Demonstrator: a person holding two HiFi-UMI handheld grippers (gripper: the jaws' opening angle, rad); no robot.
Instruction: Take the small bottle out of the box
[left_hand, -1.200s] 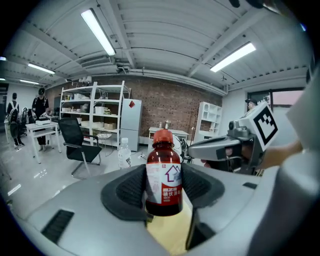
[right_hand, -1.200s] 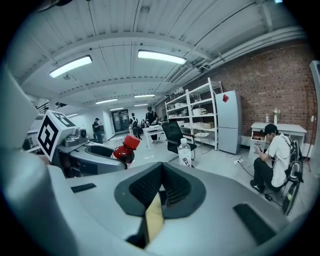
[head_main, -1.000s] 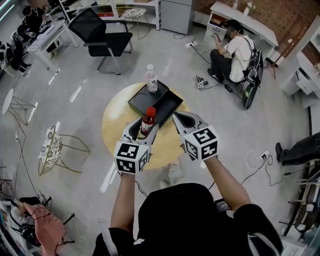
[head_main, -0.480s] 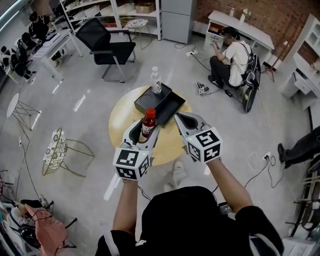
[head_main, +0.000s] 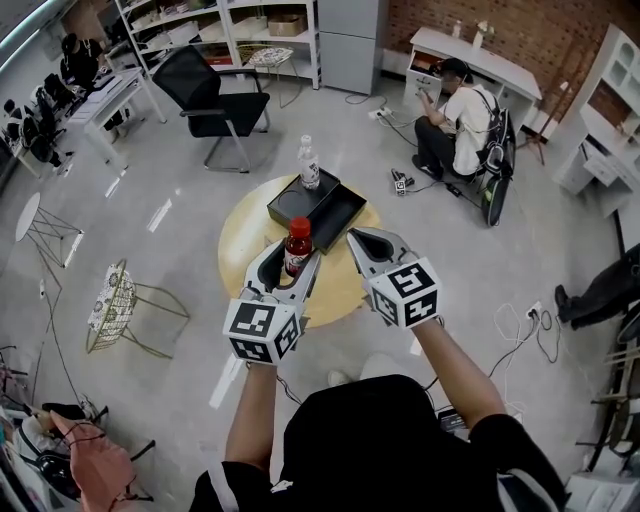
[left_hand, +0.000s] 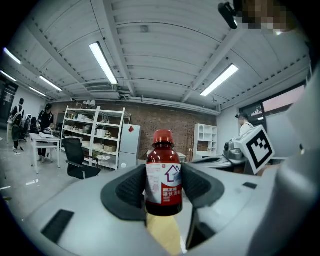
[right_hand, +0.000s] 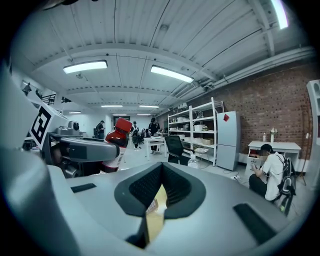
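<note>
The left gripper (head_main: 292, 263) is clamped on the small bottle (left_hand: 163, 175). Its two dark pads press the labelled body from either side, just below the shoulder, and the red cap stands clear above them. The bottle's long axis is upright and crosses the line of the jaws squarely, so the hold looks even, with no tilt to correct. Below it in the left gripper view there is only the yellow top of the round table (head_main: 238, 240) — the bottle appears to hang in the air, not stand on anything.

Seen from the head view, the bottle sits over the near half of the table. The black box (head_main: 338, 216) lies just beyond it and a little to the right, and the bottle is already outside its walls. A clear water bottle (head_main: 308, 163) stands at the box's far end.

Further right, the right gripper (head_main: 359, 238) hovers beside the left one, near the box's front corner. Its jaws are drawn together with nothing between them, and it touches nothing. The left side alone carries the load, so what probably remains is lowering the bottle onto bare tabletop, on the near side of the box.
</note>
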